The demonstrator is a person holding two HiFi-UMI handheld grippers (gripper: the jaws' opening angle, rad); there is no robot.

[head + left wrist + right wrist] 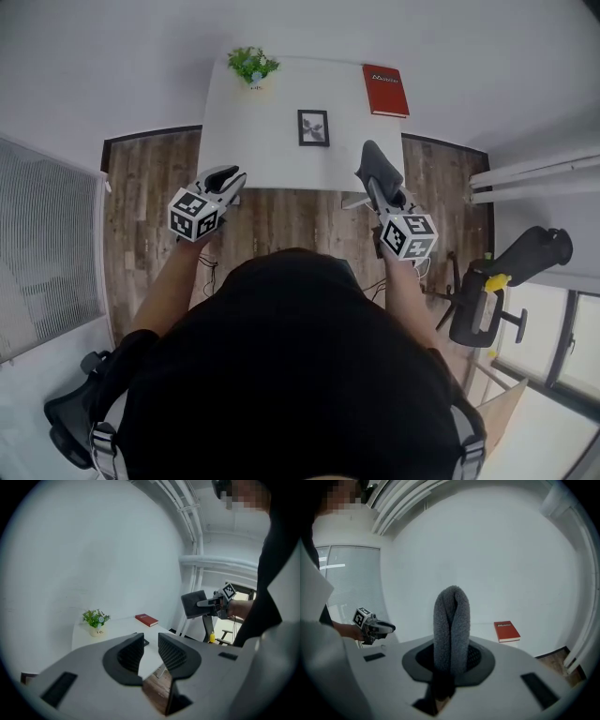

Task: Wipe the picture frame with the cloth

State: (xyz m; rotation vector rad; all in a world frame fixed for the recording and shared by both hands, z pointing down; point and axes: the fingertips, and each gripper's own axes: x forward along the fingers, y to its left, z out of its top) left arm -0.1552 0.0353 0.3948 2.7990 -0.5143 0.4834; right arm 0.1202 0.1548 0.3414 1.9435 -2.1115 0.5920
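One picture frame [313,127] lies flat mid-way across the table [262,155], untouched. We hold the cloth [451,625] folded and clenched in the right gripper [379,187] at the table's near right edge, ready to wipe. The left gripper [150,651] is empty with its jaws parted, presumably free to steady the frame.

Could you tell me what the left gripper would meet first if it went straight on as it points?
Probably the white tabletop, just short of the small black picture frame; nothing nearer shows ahead of the left gripper, though depth is unclear.
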